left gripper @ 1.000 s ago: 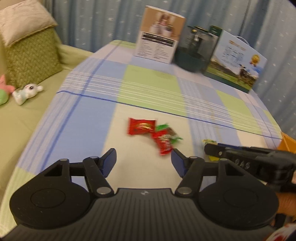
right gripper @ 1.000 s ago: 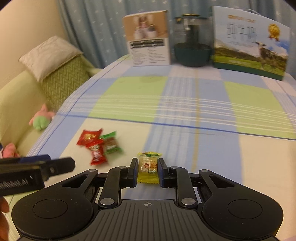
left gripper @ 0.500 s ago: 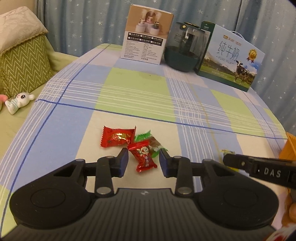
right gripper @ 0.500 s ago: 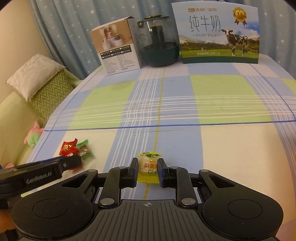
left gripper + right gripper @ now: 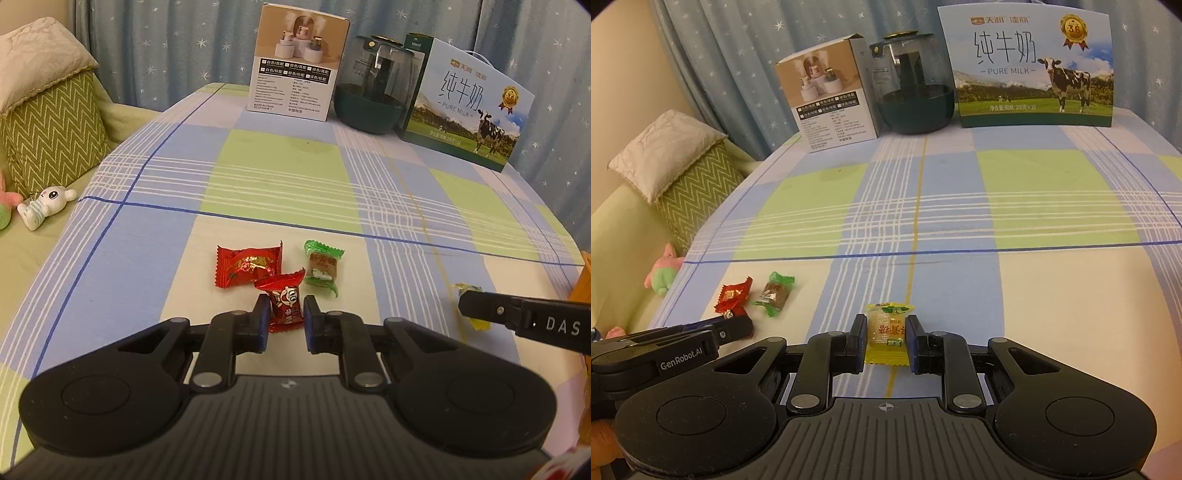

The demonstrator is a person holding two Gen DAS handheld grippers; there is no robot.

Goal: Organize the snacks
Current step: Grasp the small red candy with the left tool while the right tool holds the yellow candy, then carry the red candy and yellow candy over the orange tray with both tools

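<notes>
Left wrist view: left gripper [image 5: 282,320] has its fingers clamped on the small red candy [image 5: 283,303] on the bench [image 5: 288,173]; right gripper [image 5: 886,341] pinches the yellow candy [image 5: 886,334]. Best lift both straight up, steadily, clear of the neighbouring wrappers.

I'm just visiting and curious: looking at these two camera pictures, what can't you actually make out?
- Orange thing, left wrist view: cut off by the right edge; can't identify it.
- Yellow candy, left wrist view: mostly hidden behind the right gripper's fingers.
- Small red candy, right wrist view: largely covered by the left gripper's fingers.
- Box small print: too small to read.
- Person: only slivers of a hand at picture edges.
</notes>
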